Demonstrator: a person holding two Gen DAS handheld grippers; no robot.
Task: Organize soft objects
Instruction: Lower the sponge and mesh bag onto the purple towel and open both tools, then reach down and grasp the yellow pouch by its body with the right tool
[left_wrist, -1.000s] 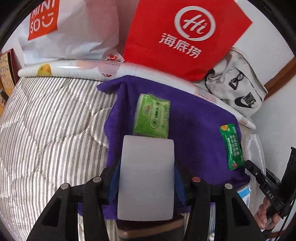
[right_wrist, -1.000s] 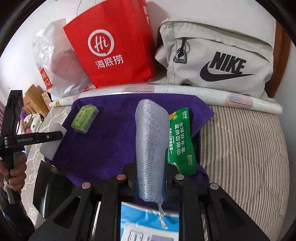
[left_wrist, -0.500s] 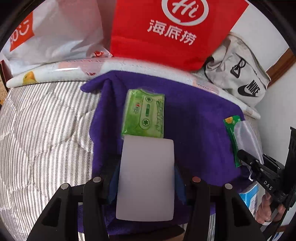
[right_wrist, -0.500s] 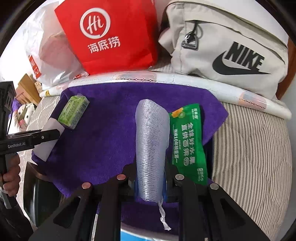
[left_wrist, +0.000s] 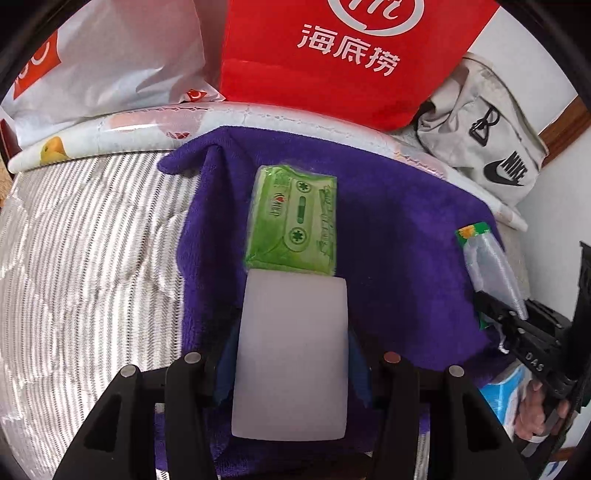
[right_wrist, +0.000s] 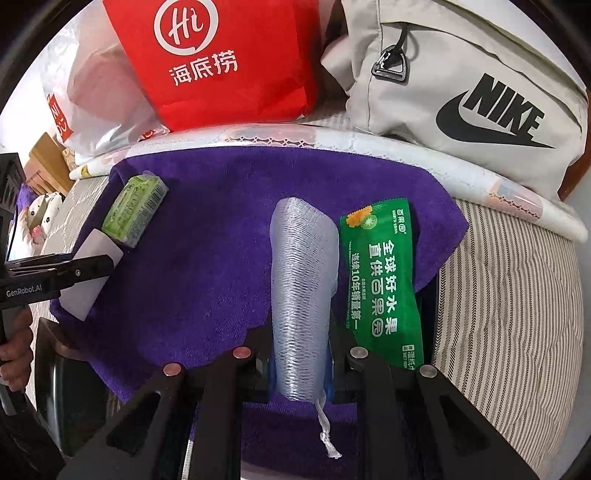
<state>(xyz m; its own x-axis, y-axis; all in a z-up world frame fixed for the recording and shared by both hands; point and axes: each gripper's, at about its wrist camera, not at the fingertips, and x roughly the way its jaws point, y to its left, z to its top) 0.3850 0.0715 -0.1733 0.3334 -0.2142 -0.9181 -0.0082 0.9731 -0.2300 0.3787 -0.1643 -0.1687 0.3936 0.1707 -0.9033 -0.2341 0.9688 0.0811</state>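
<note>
Packets, light green and dark green, already laid on purple towel; white sponge held by left gripper, mesh pouch by right gripper, both unplaced.

Towel spread on bed. Tissue pack near towel's far left corner; sponge block just before it. Mesh pouch and wipes packet side by side at right edge. Bags behind the far edge.
</note>
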